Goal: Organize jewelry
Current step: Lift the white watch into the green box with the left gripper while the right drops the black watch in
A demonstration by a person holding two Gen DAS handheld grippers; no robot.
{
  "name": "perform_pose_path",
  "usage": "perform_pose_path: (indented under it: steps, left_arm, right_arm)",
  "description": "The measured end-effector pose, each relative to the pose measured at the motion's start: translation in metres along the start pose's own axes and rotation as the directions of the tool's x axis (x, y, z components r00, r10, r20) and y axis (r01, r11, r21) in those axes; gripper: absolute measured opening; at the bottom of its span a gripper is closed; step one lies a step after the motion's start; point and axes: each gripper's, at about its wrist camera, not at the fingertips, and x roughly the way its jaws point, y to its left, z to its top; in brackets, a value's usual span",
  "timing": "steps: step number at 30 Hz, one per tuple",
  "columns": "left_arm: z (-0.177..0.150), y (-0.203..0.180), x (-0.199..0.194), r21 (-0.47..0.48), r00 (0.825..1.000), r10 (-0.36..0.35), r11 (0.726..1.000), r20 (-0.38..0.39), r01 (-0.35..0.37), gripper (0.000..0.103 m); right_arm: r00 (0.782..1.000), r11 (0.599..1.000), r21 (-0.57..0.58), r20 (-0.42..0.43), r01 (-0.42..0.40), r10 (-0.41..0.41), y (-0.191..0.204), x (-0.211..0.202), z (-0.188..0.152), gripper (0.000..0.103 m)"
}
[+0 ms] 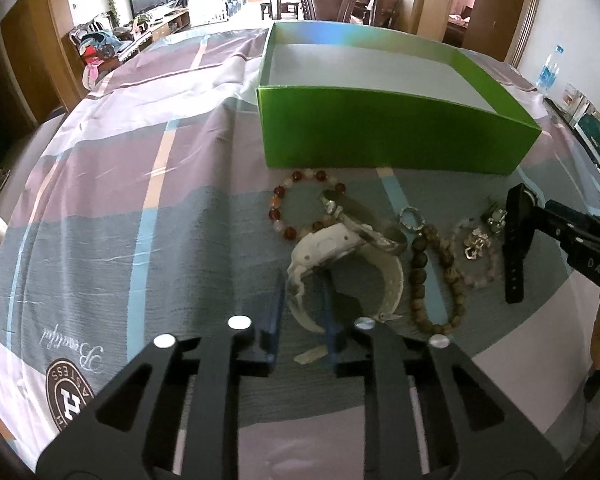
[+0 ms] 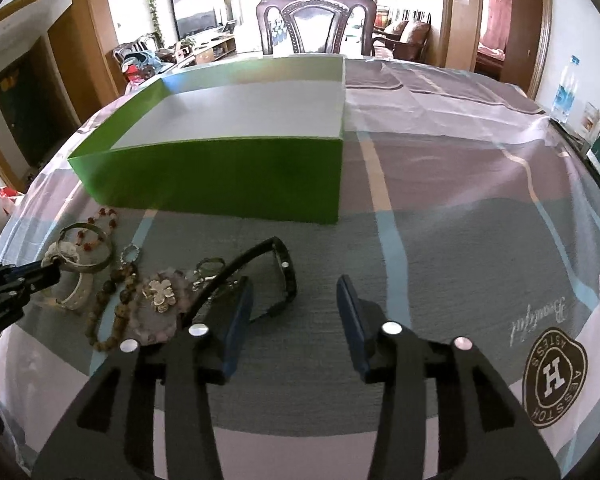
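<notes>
A pile of jewelry lies on the tablecloth in front of an empty green box (image 1: 396, 136) (image 2: 220, 184). My left gripper (image 1: 302, 304) has its jaws narrowed on the strap of a white watch (image 1: 332, 248), which leans on a silver bangle (image 1: 364, 220). Around it lie a red bead bracelet (image 1: 296, 204), a brown bead bracelet (image 1: 436, 276), a pink bracelet with silver charms (image 1: 476, 244) and a black watch (image 1: 516, 240). My right gripper (image 2: 296, 312) is open and empty, its left finger beside the black watch (image 2: 276, 276).
The table carries a striped cloth with a brown logo (image 2: 556, 376). A wooden chair (image 2: 316, 20) stands behind the box. A water bottle (image 2: 566, 88) and boxes sit at the table's far right edge.
</notes>
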Motion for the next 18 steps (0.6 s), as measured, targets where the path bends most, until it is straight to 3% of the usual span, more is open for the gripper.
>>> perform_pose_path:
  steps: [4,5,6,8,18]
  left_arm:
    - [0.003,-0.002,0.011,0.005,1.0,-0.006,1.0,-0.021,0.006,0.022]
    - [0.003,-0.002,0.016,0.002,0.999,-0.012,1.0,-0.03,0.012,0.023]
    - [0.003,-0.002,0.019,0.0,0.999,-0.01,1.0,-0.035,0.01,0.024]
    - [0.003,0.0,0.018,-0.007,0.999,-0.013,1.0,-0.031,0.013,0.019]
    - [0.007,0.003,-0.038,-0.002,0.995,-0.021,1.0,0.102,0.022,0.016]
  right_arm:
    - [1.0,1.0,-0.021,-0.013,0.017,-0.018,0.007,0.011,-0.002,0.043]
    - [1.0,1.0,-0.027,-0.022,0.011,-0.011,0.009,0.014,-0.003,0.035]
    - [0.999,0.999,-0.034,-0.037,0.011,-0.013,0.01,0.017,-0.004,0.018]
    - [0.999,1.0,-0.025,-0.039,-0.007,0.006,0.009,0.016,-0.005,0.01]
    - [0.997,0.999,-0.006,0.066,-0.045,0.046,0.006,-0.031,0.007,0.009]
